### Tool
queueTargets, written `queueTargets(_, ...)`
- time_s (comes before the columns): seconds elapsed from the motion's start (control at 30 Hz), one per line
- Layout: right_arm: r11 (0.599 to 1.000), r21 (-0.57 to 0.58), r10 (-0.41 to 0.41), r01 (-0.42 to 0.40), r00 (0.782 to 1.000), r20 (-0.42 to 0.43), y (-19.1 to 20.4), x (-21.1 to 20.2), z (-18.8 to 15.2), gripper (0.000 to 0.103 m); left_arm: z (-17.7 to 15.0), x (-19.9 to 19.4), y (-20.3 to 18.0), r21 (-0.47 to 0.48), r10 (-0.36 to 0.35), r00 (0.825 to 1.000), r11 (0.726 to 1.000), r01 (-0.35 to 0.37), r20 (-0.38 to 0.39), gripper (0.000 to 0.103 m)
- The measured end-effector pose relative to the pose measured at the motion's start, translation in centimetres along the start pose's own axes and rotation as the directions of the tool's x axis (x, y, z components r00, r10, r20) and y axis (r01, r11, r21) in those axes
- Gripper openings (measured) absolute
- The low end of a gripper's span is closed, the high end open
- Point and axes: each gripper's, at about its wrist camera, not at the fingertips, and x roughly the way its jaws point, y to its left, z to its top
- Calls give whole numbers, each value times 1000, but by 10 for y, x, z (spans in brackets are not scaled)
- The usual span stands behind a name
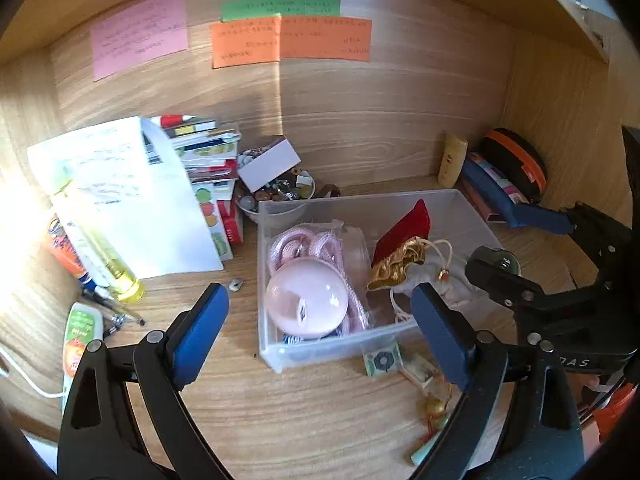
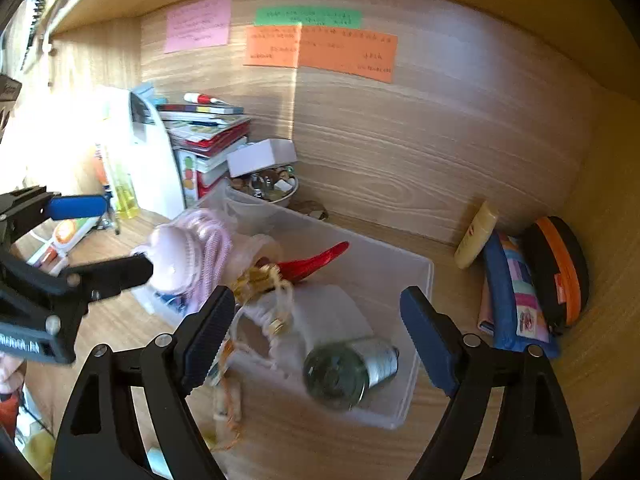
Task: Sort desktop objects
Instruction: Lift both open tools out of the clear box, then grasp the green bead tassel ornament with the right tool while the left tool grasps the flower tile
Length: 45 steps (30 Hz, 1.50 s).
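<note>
At the left of the frame a white paper sheet (image 1: pixel 132 200) leans on stacked books (image 1: pixel 204 148). The left hand-held gripper (image 1: pixel 320 320) hangs spread before the clear plastic bin (image 1: pixel 352 348) at centre, which holds a pink glossy ball (image 1: pixel 306 298). Lower right, the right hand-held gripper (image 2: pixel 318 330) is spread over a dark glass globe (image 2: pixel 344 372) inside the bin.

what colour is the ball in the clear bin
Pale pink ball, seen best in the left wrist view, in the bin.
</note>
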Motion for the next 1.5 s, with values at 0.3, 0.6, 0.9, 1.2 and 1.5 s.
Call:
queueTargets(0.3,996,48,69,-69,998,14,5,-27,-26,86,-27,-27,13,-24,22,1000,999,-21,10,95)
queueTargets(0.6,994,82,83,-76,993,-88,15,-17,-73,87,-69,-12,19,-32,38,997,999,-41,-73,95)
queueTargets(0.9,986,57,166,-159,970,-176,38,6,-102,81,-98,10,30,-81,38,988,995,-51,-151,95)
queueTargets(1.2,974,3,221,-227,944,-244,63,26,-108,25,-97,15,23,-74,12,989,997,-23,-147,95)
queueTargets(1.5,970,48,243,-238,948,-207,46,20,-110,20,-82,48,-15,-14,-40,978,999,38,-204,95)
